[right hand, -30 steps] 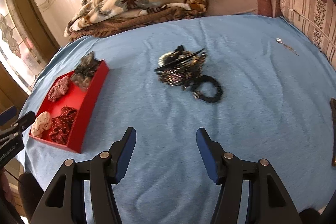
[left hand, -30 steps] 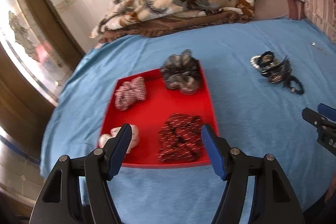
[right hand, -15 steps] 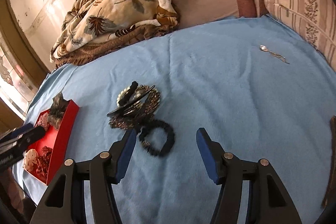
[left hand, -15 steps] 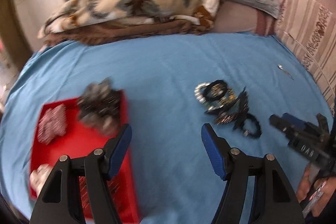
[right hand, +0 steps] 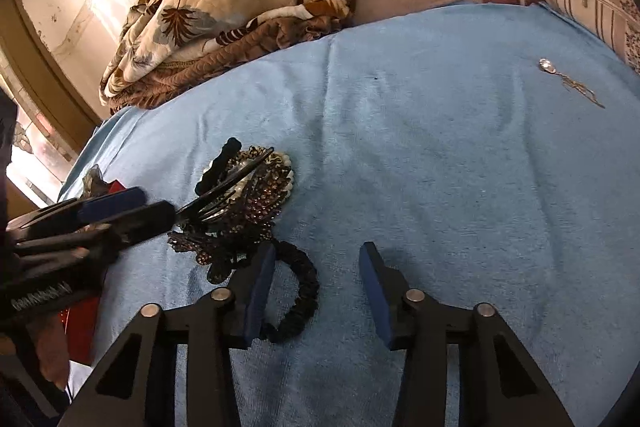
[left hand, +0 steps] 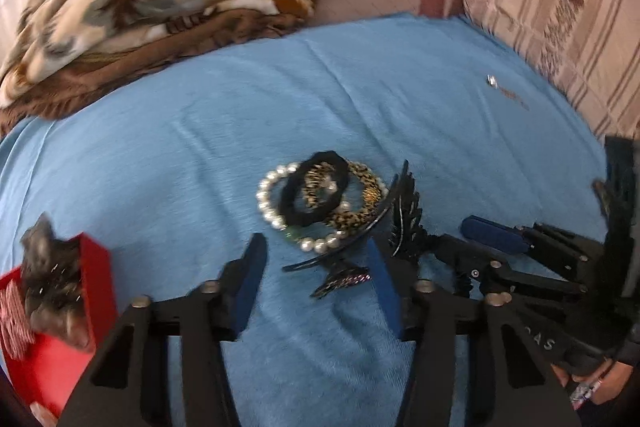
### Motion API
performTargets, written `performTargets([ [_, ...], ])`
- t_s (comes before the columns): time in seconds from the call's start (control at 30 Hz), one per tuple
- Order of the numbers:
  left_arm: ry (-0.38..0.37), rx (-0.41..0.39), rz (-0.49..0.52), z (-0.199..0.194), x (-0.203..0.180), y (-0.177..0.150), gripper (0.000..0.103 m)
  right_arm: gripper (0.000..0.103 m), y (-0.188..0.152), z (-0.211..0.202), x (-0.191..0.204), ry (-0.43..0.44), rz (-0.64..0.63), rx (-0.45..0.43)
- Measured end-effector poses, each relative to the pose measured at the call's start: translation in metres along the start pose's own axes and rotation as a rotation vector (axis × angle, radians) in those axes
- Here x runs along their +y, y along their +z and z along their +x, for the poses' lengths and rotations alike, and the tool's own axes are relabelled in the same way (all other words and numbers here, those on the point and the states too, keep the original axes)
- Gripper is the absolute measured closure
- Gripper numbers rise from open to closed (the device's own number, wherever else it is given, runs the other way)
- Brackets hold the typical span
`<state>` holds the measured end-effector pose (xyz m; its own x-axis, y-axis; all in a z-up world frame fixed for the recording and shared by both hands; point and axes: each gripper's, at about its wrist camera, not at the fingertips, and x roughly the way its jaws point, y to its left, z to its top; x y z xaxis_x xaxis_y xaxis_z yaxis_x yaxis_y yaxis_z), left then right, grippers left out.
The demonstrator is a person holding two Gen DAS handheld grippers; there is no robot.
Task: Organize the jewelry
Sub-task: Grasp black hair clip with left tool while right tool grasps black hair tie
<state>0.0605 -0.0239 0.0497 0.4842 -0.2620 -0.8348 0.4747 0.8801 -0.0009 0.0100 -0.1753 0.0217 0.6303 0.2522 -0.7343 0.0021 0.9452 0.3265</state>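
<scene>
A heap of jewelry lies on the blue bedsheet (left hand: 200, 131): a pearl bracelet (left hand: 267, 215), a black scrunchie (left hand: 314, 191), a leopard band (left hand: 360, 215) and a black hair claw (left hand: 404, 223). My left gripper (left hand: 316, 267) is open, its fingertips just short of the heap. My right gripper (right hand: 316, 275) is open; its left finger sits over a second black scrunchie (right hand: 304, 291). In the right wrist view the heap (right hand: 248, 195) lies ahead to the left, with the left gripper's fingers (right hand: 132, 211) at its left edge.
A red tray (left hand: 96, 291) holding a grey scrunchie (left hand: 52, 279) and a red-white one stands at the far left. A thin pendant chain (right hand: 568, 83) lies far right on the sheet. A folded leaf-print blanket (right hand: 240, 7) and pillows line the back.
My left gripper has swung right, from above the red tray to the jewelry heap. My right gripper has moved forward and left, up to the black scrunchie. Both stayed open.
</scene>
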Motion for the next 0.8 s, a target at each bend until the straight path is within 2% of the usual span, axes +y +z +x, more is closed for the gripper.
performTargets([
  [0.03, -0.008, 0.011, 0.010, 0.005, -0.002, 0.001, 0.071, 0.065, 0.000, 0.000, 0.001, 0.002, -0.005, 0.001],
  [0.17, -0.035, 0.025, 0.002, 0.016, -0.002, 0.006, 0.073, 0.070, 0.000, 0.004, 0.004, 0.012, -0.022, 0.007],
  [0.23, -0.043, 0.031, 0.000, 0.017, -0.004, 0.005, 0.077, 0.082, 0.000, 0.006, 0.007, 0.022, -0.038, 0.013],
  [0.3, -0.050, 0.036, 0.006, 0.017, -0.007, 0.003, 0.087, 0.092, 0.000, 0.008, 0.010, 0.038, -0.054, 0.029],
  [0.37, -0.051, 0.039, 0.010, 0.013, -0.010, 0.001, 0.098, 0.094, -0.001, 0.007, 0.013, 0.033, -0.071, 0.025],
  [0.5, -0.054, 0.019, -0.019, -0.005, -0.013, -0.005, 0.099, 0.094, -0.003, 0.002, 0.013, 0.040, -0.062, 0.011],
  [0.8, -0.089, -0.058, -0.068, -0.081, -0.012, -0.036, 0.099, 0.095, -0.018, -0.026, 0.011, 0.009, -0.014, -0.048],
])
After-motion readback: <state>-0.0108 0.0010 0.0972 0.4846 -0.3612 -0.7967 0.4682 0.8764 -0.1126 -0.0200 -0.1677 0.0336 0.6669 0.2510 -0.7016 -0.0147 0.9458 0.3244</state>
